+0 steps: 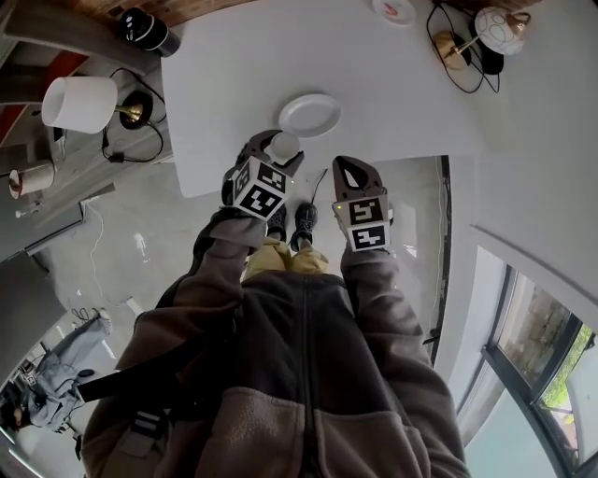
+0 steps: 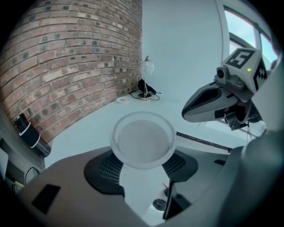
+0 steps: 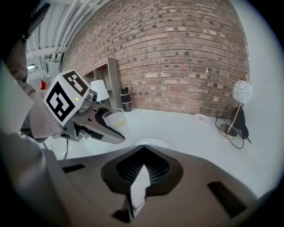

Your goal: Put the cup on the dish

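My left gripper is shut on a clear plastic cup, held over the near part of the white table. In the left gripper view the cup fills the space between the two black pads, its round opening facing the camera. The white dish lies on the table just beyond the cup, with nothing on it. My right gripper hangs shut and holds nothing, to the right of the cup near the table's edge. From the right gripper view the cup is upper left and the dish peeks over the jaws.
A globe lamp with black cables and a small red-marked saucer stand at the table's far right. A black cylinder and a white-shaded lamp are at the left. A brick wall backs the table.
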`<state>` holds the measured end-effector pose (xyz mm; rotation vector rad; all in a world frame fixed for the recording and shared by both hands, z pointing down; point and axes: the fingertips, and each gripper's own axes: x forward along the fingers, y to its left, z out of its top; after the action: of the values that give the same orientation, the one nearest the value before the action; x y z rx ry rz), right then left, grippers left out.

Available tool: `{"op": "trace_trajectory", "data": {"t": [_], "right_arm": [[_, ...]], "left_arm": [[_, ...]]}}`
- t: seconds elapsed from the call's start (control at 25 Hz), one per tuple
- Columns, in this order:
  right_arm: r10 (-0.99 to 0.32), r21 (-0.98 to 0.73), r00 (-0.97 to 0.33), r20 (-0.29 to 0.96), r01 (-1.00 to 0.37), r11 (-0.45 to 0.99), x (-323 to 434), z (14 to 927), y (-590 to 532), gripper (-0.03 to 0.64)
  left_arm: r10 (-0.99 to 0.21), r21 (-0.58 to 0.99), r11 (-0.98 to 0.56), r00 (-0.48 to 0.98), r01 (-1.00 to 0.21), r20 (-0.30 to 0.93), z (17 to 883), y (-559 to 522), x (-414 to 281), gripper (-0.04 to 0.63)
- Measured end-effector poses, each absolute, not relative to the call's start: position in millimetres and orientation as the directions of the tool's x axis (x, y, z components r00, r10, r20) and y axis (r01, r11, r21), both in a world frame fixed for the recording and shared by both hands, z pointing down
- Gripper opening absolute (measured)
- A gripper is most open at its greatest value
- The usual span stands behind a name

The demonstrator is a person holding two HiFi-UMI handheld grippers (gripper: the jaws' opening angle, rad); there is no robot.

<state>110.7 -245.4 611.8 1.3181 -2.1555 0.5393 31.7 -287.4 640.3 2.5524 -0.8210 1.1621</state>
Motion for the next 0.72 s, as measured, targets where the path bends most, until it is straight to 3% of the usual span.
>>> {"op": "trace_trajectory", "data": {"t": [0.72], "right_arm": [[-0.623,-0.104,-0.336,0.706,-0.92,0.379,122,667,-253,0.003]], "left_arm": [[-0.366,0.011,-0.815,0.531,-0.579,0.764,723,-331,63,0.258]]}}
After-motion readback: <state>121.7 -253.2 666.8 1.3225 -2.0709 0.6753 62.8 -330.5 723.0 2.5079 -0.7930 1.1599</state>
